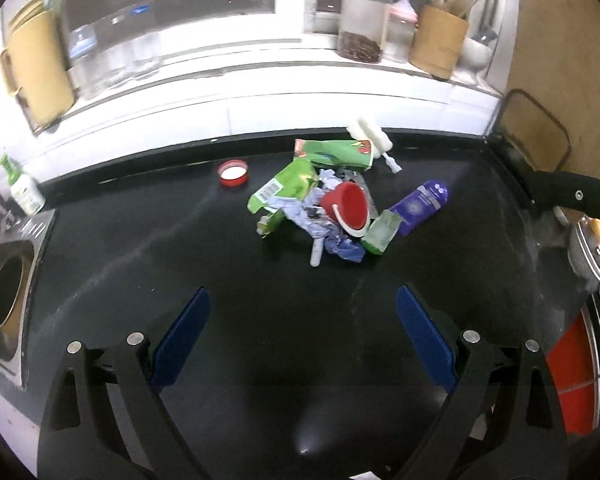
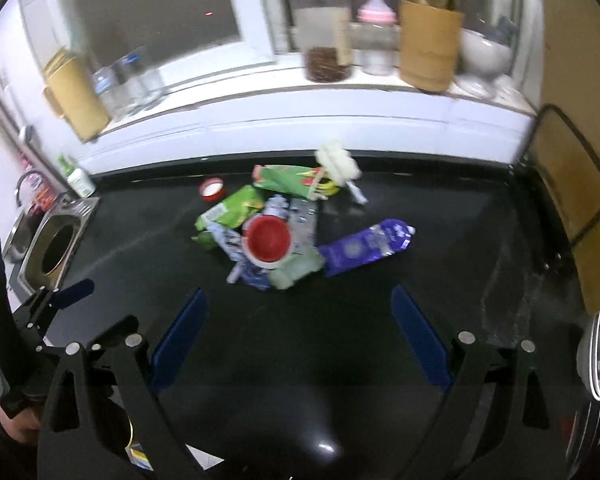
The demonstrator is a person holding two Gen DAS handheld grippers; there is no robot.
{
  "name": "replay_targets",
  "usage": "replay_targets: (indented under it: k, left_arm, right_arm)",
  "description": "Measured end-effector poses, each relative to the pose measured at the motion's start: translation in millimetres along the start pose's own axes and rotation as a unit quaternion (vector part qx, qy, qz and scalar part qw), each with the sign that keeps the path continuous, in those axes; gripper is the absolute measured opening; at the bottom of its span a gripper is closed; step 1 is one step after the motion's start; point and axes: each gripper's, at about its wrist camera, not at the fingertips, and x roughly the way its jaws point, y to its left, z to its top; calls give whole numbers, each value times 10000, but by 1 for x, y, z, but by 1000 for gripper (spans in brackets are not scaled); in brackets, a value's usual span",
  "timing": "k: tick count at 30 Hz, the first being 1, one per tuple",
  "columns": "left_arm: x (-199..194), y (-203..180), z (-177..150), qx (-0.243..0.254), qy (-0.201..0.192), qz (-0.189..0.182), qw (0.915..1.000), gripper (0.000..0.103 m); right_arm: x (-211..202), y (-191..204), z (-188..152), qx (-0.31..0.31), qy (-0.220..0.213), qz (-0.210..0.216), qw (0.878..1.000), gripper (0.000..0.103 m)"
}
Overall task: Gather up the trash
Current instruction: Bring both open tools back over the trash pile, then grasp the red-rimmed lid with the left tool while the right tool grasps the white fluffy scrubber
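Only from the right wrist: left tongs [image 2: 66,292], both tongs agape, empty.

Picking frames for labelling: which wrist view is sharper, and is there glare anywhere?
Left wrist: trash pile fairly crisp, windowsill jars smeared, a small glare spot on the countertop. Right wrist: motion-blurred throughout, red cup soft, brighter glare below. Both bend with fisheye.

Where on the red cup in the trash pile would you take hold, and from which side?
Grip the red cup across its rim, one finger inside the mouth and one outside the wall, coming from above. It lies on the pile of wrappers with its open mouth tilted up towards the camera, so the rim is bare while its base is buried. Both grippers are open and empty.
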Motion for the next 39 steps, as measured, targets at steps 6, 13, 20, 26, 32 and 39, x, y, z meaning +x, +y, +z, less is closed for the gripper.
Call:
replay_targets:
  k: [6, 13, 20, 26, 32, 39]
  left_arm:
    - [13, 8, 17, 4, 19, 124, 9999, 91]
    - [48, 40, 60, -317, 115, 301, 9990, 91]
    - [113, 75, 101, -544, 394, 445, 9968, 91]
    - [195, 96, 126, -530, 777, 573, 9939, 91]
    - [261, 105, 143, -572, 1026, 436, 9921, 91]
    - [300, 103, 150, -478, 1124, 317, 9920, 87]
  right_arm:
    - [10, -12, 7, 47, 49, 5, 10000, 90]
    - [44, -19, 25, 57, 154, 41, 9999, 90]
    - [100, -35, 68, -105, 234, 10, 9997, 90]
    - [166, -55, 112, -239, 328, 102, 9991, 85]
    - [241, -75, 140, -375, 726, 120, 9966, 77]
    - [300, -86, 152, -446, 1112, 299, 9923, 61]
